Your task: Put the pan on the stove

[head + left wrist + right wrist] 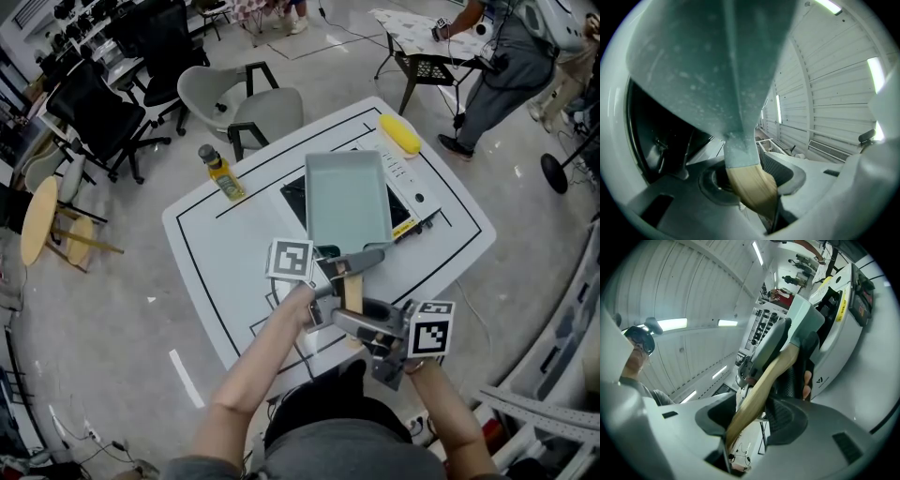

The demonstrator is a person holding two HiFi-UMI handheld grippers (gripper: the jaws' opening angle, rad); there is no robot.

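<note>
A pale teal rectangular pan lies over the black top of the white stove in the middle of the table; I cannot tell whether it rests on it. Its wooden handle points back toward me. My left gripper is shut on the handle near the pan, and my right gripper is shut on it further back. In the left gripper view the pan fills the upper frame and the handle sits between the jaws. The right gripper view shows the handle running between its jaws.
The white table carries an oil bottle at the far left and a yellow object behind the stove. Grey chairs stand beyond the table. A person stands by another table at the far right.
</note>
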